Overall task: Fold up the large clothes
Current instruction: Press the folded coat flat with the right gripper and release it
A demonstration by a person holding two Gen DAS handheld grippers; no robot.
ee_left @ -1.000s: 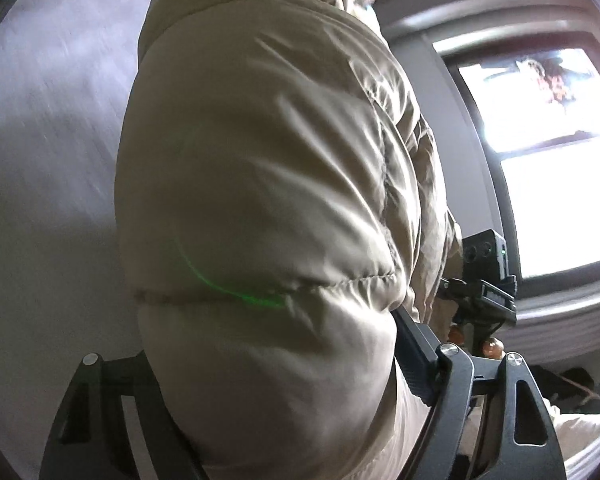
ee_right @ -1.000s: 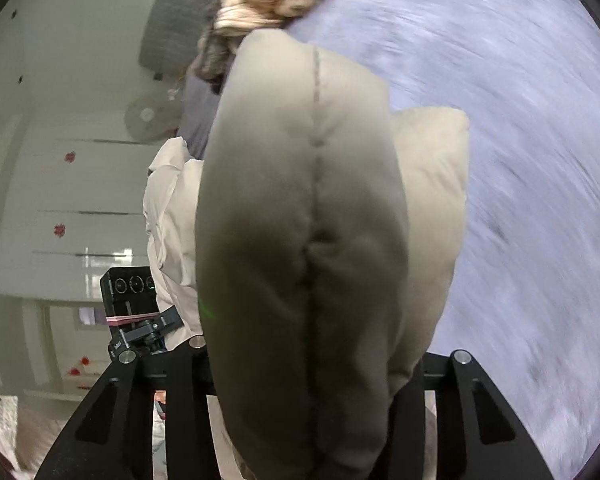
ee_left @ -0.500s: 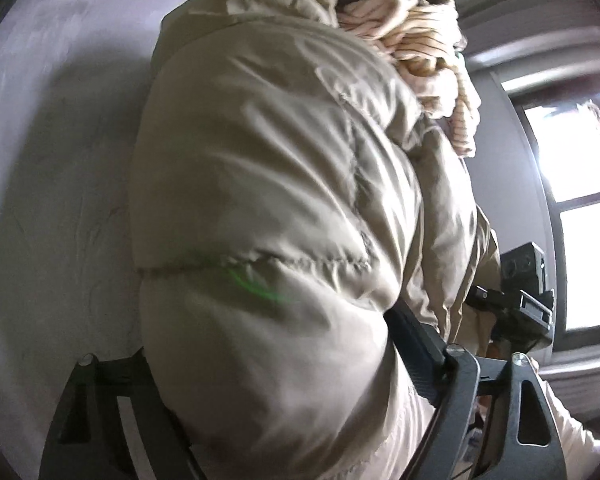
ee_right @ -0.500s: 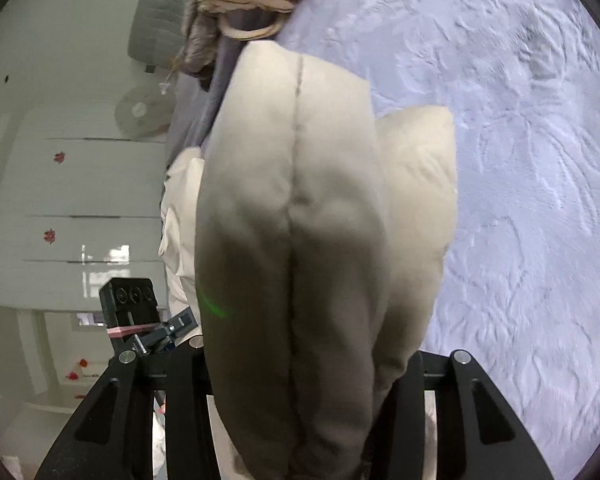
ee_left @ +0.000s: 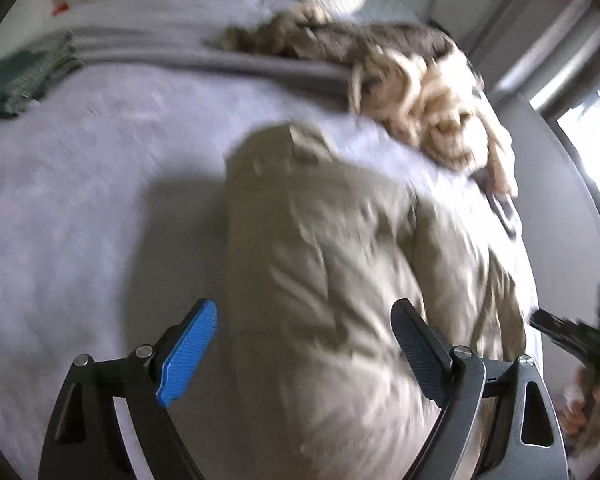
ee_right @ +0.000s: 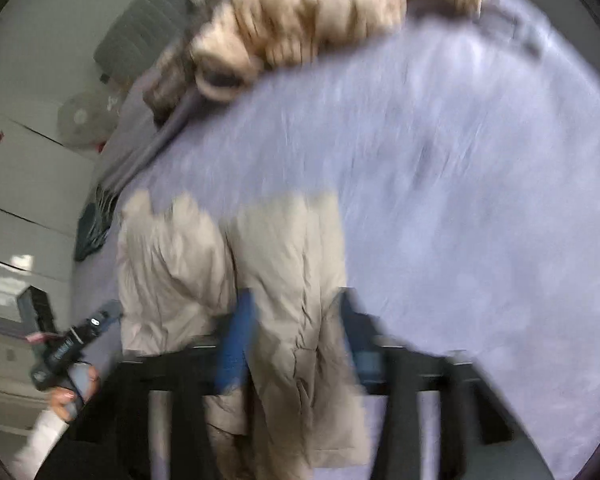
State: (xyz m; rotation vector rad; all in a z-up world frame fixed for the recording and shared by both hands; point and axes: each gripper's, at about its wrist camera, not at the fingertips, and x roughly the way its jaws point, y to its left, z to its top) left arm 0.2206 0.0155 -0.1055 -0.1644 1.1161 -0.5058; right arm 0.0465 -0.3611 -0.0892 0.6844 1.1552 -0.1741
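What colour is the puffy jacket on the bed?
Beige puffy jacket, clearest in the left wrist view.

Lavender bedspread [ee_left: 80, 184] over bed – grey headboard [ee_right: 140, 40], white wardrobe [ee_right: 16, 184], bright window [ee_left: 596, 152] at right.

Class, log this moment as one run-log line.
left gripper: open, jacket between | right gripper: closing around jacket | bed: jacket lying on it

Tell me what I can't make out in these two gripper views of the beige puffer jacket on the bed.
- Left wrist view: the puffer jacket runs past the bottom edge, its lower part unseen.
- Right wrist view: motion blur hides whether the right gripper presses the jacket.
- Both views: the knitted pile is blurred, so garments can't be counted.
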